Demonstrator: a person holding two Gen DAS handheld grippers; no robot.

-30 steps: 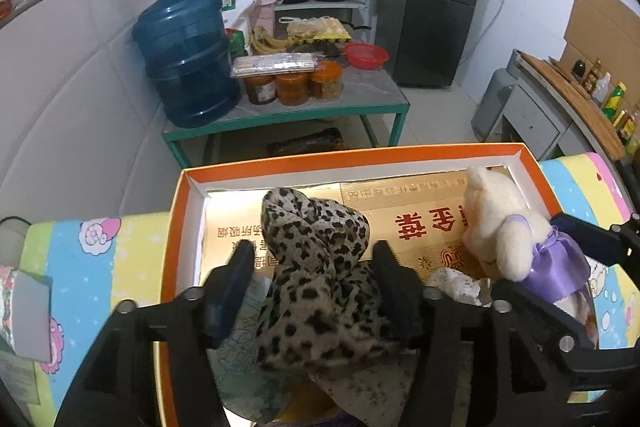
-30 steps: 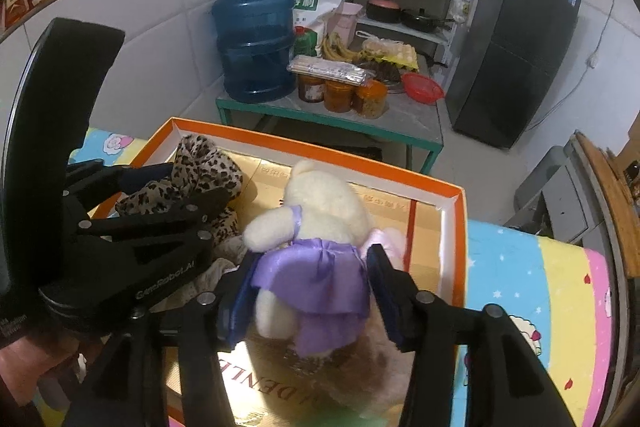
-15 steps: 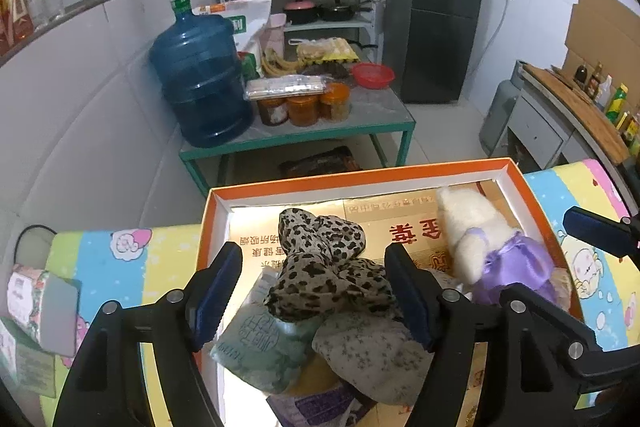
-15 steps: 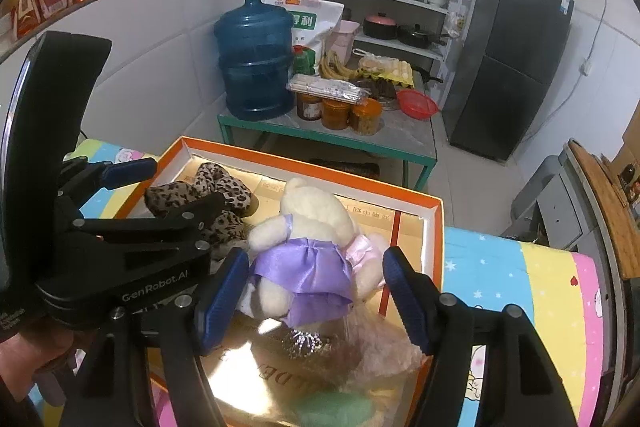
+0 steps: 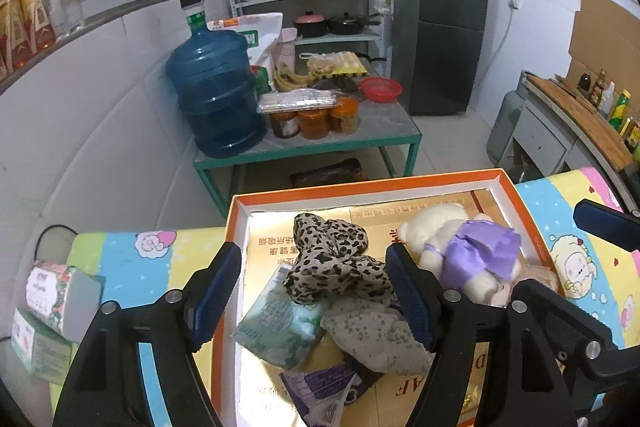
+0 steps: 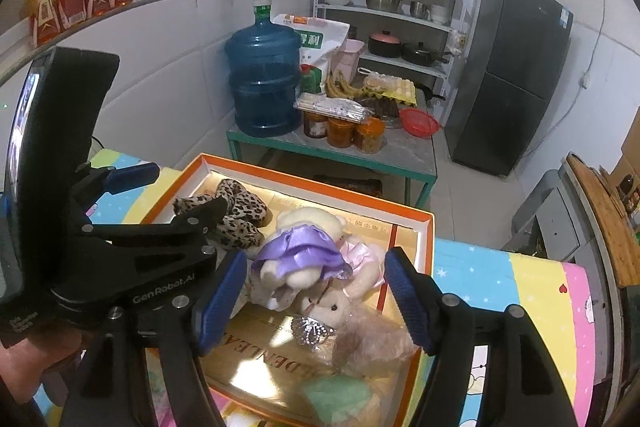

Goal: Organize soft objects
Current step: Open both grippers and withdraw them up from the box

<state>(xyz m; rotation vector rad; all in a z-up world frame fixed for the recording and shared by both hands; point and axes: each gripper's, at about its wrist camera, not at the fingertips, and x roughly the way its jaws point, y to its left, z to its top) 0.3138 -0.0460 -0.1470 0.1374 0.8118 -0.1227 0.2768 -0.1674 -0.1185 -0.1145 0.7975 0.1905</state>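
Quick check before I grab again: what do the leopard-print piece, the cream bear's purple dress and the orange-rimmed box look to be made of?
Leopard-print piece: thin woven fabric, matte; it crumples into soft folds. Cream bear: fuzzy plush pile. Purple dress: satin-like cloth, going by its slight sheen and gathered ruffle. Orange-rimmed box: probably cardboard, with thin white walls and a glossy gold printed floor that reflects light.

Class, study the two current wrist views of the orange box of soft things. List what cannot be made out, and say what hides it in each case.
- Left wrist view: the purple packet is cut off at the bottom edge, its print too small to read.
- Left wrist view: the grey speckled cloth is partly hidden behind the left gripper.
- Right wrist view: the leopard-print cloth is partly covered by the left gripper's arm.
- Right wrist view: the green soft item is blurred, so its identity is unclear.
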